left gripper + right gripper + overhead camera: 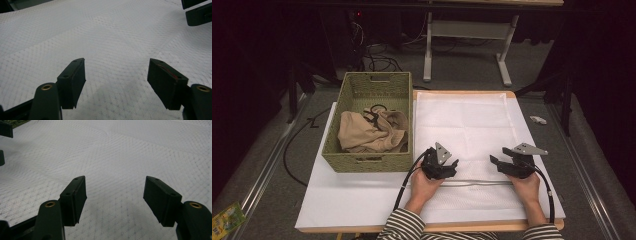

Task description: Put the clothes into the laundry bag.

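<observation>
A person sits at the surface (342, 200) with a claw in each hand. The left claw (451, 167) and the right claw (498, 162) both rest low on a white mesh cloth (462, 125) that lies spread flat over the right part of the surface. The two claws are near each other, close to the edge of the cloth nearest the person.

In the left gripper view, the left claw (116, 75) has its jaws wide apart. Nothing sits between them, just the white cloth below. In the right gripper view, the right claw (115, 192) looks the same: jaws wide apart, nothing held, cloth underneath.

To the left of the cloth stands a green woven basket (399, 122). Inside it lies a bunched-up tan garment (362, 132) with a black hanger (374, 116) on top. The basket is well apart from both claws.

My guess is that the cloth is already laid out and smoothed, and the hands are getting ready for the next thing. It looks like the work is at a start or a pause, because neither claw grips anything yet.

The next move probably needs one of two things. Either each claw closes on the near edge of the cloth to lift or fold it, or the left claw goes over to the basket to take the tan garment. To grab the flat cloth, the jaws must press down and pinch a little bit of it, which is tricky since it lies so flat.
</observation>
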`<state>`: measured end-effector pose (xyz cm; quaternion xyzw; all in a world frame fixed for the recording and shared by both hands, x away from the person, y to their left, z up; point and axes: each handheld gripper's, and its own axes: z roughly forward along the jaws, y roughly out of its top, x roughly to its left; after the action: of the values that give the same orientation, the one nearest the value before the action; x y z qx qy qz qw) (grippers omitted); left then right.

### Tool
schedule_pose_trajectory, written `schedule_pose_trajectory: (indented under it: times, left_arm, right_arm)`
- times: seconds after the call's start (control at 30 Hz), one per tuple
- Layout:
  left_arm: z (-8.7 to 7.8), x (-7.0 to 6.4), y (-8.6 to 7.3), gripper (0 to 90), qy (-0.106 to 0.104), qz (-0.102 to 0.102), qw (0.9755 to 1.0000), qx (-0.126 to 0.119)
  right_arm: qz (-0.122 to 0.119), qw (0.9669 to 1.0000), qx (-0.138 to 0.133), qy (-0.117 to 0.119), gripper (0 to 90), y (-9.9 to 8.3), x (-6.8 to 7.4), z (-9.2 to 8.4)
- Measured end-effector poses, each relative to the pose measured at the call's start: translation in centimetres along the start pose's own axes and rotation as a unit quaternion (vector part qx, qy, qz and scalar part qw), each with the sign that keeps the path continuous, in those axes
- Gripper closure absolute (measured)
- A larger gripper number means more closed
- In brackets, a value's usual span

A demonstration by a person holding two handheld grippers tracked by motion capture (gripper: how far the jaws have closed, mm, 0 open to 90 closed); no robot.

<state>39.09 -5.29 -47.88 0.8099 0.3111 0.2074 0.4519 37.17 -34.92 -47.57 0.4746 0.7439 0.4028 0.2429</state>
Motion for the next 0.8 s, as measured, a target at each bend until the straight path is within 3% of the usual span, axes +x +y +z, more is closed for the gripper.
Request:
schedule_pose_trajectory:
  times: [0.5, 0.63, 0.7, 0.8]
  left_arm:
    - [0.0, -0.1, 0.0, 32.1, 0.001, 0.002, 1.0000, 0.000]
    - [-0.1, -0.3, 0.0, 31.2, 0.018, 0.006, 0.9998, -0.003]
    - [-0.1, -0.7, 0.0, 30.7, 0.032, 0.019, 0.9993, -0.001]
    - [0.1, -1.4, 0.1, 30.3, 0.072, 0.022, 0.9972, 0.004]
  right_arm:
    - [0.005, 1.0000, 0.003, -0.001, 34.7, 0.0, -0.1, 0.1]
    - [0.004, 1.0000, 0.003, 0.000, 34.7, 0.0, -0.1, 0.1]
    - [0.004, 1.0000, 0.004, 0.000, 34.7, 0.0, -0.1, 0.1]
    - [0.002, 1.0000, 0.003, 0.001, 34.6, 0.0, -0.2, 0.1]
